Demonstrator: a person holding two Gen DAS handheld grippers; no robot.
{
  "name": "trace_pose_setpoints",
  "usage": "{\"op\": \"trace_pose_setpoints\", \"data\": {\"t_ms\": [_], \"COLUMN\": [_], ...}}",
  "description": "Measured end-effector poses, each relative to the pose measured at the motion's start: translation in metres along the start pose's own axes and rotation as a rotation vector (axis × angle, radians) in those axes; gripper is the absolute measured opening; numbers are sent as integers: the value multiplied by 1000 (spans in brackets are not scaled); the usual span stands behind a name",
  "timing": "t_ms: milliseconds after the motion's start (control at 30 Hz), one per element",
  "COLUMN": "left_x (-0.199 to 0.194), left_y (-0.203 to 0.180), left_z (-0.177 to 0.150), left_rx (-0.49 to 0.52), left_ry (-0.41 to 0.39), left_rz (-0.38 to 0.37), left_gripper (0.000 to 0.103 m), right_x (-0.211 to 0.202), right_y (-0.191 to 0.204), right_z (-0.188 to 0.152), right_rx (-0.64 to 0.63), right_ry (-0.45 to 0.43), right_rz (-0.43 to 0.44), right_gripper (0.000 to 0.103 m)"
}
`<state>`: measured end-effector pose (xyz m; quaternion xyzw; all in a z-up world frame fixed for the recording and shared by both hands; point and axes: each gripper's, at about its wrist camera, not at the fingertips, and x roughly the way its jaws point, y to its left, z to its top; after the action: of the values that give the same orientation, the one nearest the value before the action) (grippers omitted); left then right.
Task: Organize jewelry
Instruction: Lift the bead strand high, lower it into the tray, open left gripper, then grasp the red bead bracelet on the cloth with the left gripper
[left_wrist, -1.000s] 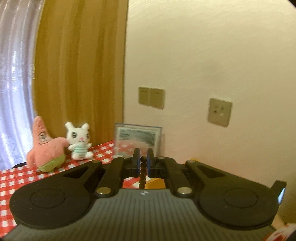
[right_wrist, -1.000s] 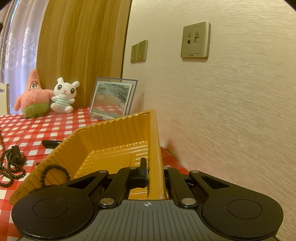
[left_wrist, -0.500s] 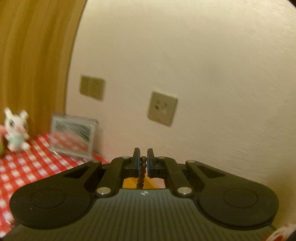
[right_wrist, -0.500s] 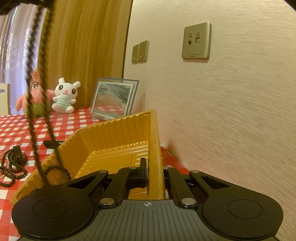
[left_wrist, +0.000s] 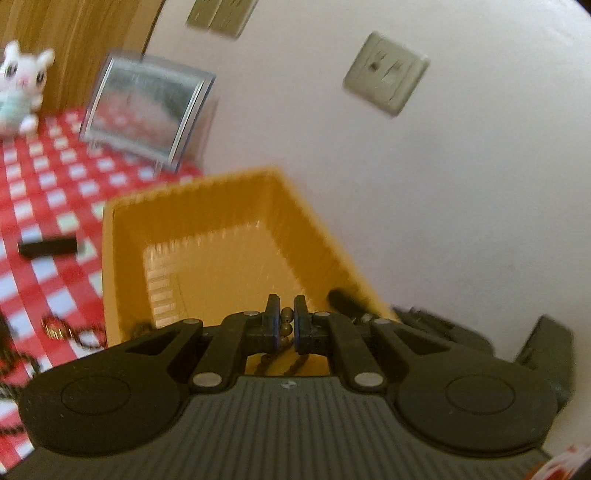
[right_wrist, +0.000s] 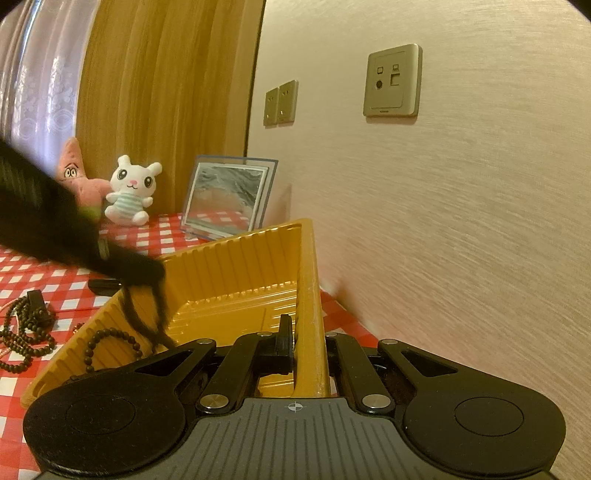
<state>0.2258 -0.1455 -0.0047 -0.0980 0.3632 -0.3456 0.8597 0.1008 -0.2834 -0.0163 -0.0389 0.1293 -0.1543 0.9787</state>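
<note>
A dark bead string (left_wrist: 285, 322) is being pinched by the left gripper (left_wrist: 285, 325) above the yellow tray (right_wrist: 236, 266); the tray's right wall is being clamped by the right gripper (right_wrist: 304, 345) (jaws pressed tight).

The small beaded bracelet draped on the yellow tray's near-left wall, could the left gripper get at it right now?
Probably not yet. The left gripper is shut on a bead strand hanging into the yellow tray, so its jaws are occupied. The bracelet itself lies uncovered just beside that strand; once the strand is dropped, nothing blocks it.
</note>
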Motion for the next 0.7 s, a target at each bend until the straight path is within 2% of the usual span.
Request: {"op": "trace_pose_setpoints", "data": {"t_ms": [200,300,400,567,700], "left_x": [16,25,29,16,-6], "left_y": [7,7,8,15,16], "left_z": [-10,-17,-25,-37,-50], "left_rx": [-13,2,16,-18,14], "left_ry": [37,67,68,49,3], "left_rz": [-15,18,62,68,130], "left_gripper": [6,8,21,30,30], "right_x": [1,1,1,2,4], "right_y": [0,0,-1,-3,-4], "right_z": [0,0,0,0,0], "right_rx": [1,1,5,8,11], "right_ry": [0,1,2,5,9], "right_rz": [1,1,2,3,2], "right_gripper": [4,4,4,4,4]}}
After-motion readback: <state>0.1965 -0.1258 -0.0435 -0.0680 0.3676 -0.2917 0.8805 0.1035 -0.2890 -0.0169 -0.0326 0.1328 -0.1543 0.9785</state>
